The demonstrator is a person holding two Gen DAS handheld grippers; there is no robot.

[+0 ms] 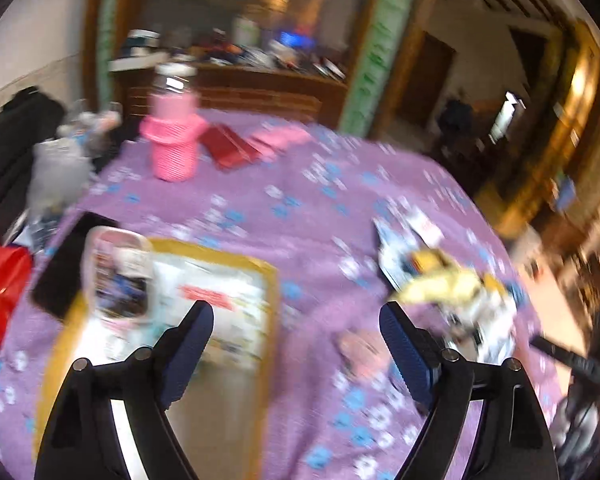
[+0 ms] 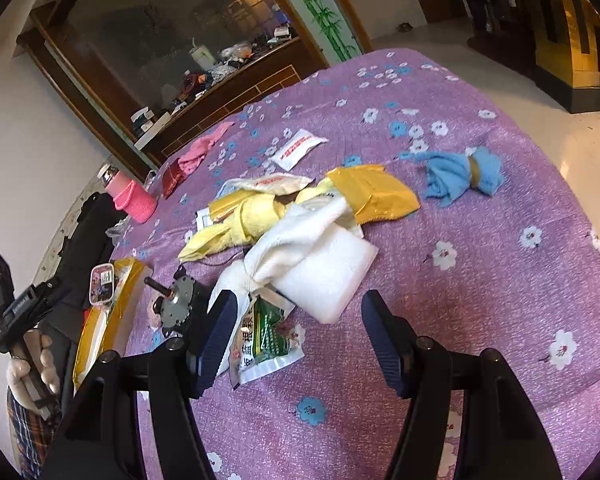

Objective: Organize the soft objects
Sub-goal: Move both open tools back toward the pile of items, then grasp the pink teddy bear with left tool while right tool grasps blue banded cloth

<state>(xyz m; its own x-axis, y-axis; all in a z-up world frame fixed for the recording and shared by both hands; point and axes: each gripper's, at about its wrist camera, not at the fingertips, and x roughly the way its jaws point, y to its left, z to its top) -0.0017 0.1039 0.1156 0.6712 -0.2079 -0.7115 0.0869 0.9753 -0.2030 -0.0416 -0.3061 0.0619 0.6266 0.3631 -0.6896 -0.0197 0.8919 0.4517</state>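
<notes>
In the right wrist view a heap of soft things lies on the purple flowered cloth [image 2: 480, 280]: a white towel [image 2: 300, 236], a yellow towel [image 2: 240, 220], and further right a blue cloth [image 2: 464, 176] tied with a band. A pink cloth [image 2: 200, 150] lies at the far edge. My right gripper [image 2: 300, 334] hovers open in front of the white towel, with nothing between its fingers. A green snack packet [image 2: 268, 336] lies by its left finger. The left wrist view is blurred. There my left gripper [image 1: 296, 332] stands wide open and empty, left of the heap of cloths [image 1: 452, 284].
A gold packet [image 2: 372, 192], a white sachet [image 2: 296, 148], a red packet [image 2: 172, 178], a small grey motor [image 2: 180, 300] and a pink knitted bottle [image 1: 174, 140] share the table. A yellow-edged packet [image 1: 160, 300] carries a small clear box [image 1: 116, 276]. A hand [image 2: 32, 368] shows at the left edge.
</notes>
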